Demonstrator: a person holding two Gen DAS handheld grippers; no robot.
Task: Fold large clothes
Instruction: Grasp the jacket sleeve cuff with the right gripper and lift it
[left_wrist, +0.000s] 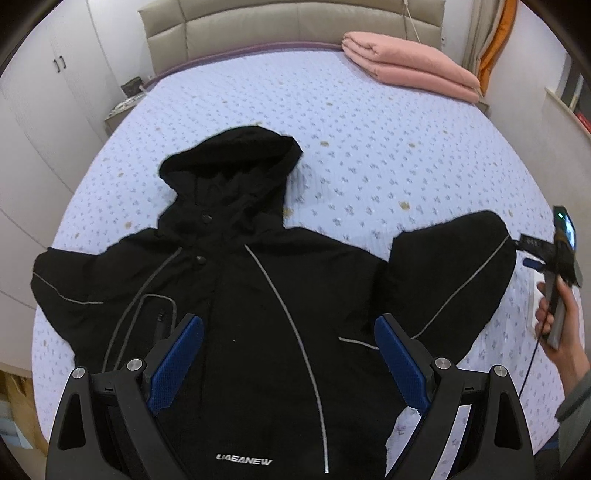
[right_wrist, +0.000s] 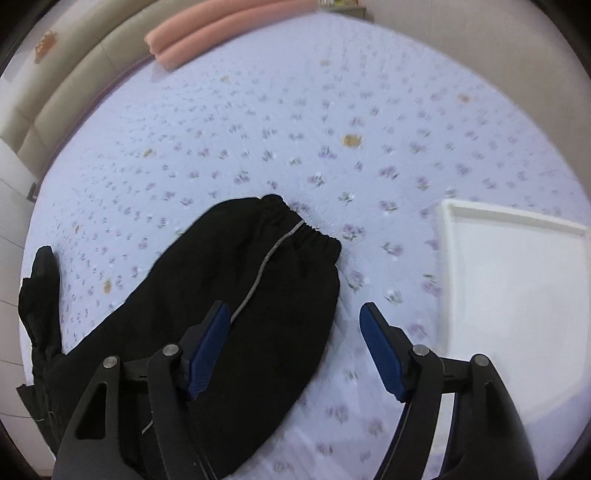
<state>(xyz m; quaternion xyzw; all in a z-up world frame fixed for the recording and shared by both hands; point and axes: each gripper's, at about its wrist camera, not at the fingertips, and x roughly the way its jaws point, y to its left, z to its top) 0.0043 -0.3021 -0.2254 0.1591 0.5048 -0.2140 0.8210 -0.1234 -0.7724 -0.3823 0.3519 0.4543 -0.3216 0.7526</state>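
Left wrist: jacket (left_wrist: 258, 314) hood; right wrist: sleeve cuff (right_wrist: 299, 229); hand-held grippers wide.

jacket (left_wrist: 258, 314) on bed (left_wrist: 369, 147) (blanket (left_wrist: 410, 70) behind)

A folded pink blanket (left_wrist: 410, 70) lies far ahead of the jaws; a white tray (right_wrist: 517, 295) sits just right.

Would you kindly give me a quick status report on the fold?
Both tools open, left over jacket, right above sleeve. Jacket flat, unfolded. White tray beside sleeve.
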